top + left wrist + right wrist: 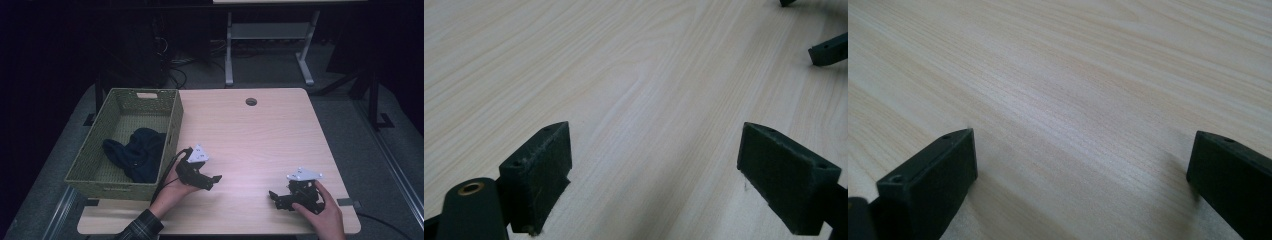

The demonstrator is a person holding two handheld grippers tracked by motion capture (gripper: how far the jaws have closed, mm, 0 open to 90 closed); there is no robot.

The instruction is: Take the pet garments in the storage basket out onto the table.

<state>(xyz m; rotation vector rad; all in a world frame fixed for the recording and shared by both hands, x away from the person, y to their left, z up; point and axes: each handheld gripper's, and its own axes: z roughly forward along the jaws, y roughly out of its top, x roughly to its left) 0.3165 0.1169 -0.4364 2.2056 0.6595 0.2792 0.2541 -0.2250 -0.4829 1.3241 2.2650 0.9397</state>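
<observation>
On the pale wood table (pixel 260 135), both hands rest low near the front edge; the left gripper (pixel 212 181) and right gripper (pixel 274 197) point inward, jaws spread apart, gripping nothing. A dark cloth (pixel 137 152) lies in the green basket (pixel 172 122) beside the left gripper.

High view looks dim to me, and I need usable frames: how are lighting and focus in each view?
High view: bright table, surroundings near black, dark cloth in the basket lacks detail. Left gripper view: even light, sharp grain, soft shadows. Right gripper view: near pads slightly soft.
</observation>
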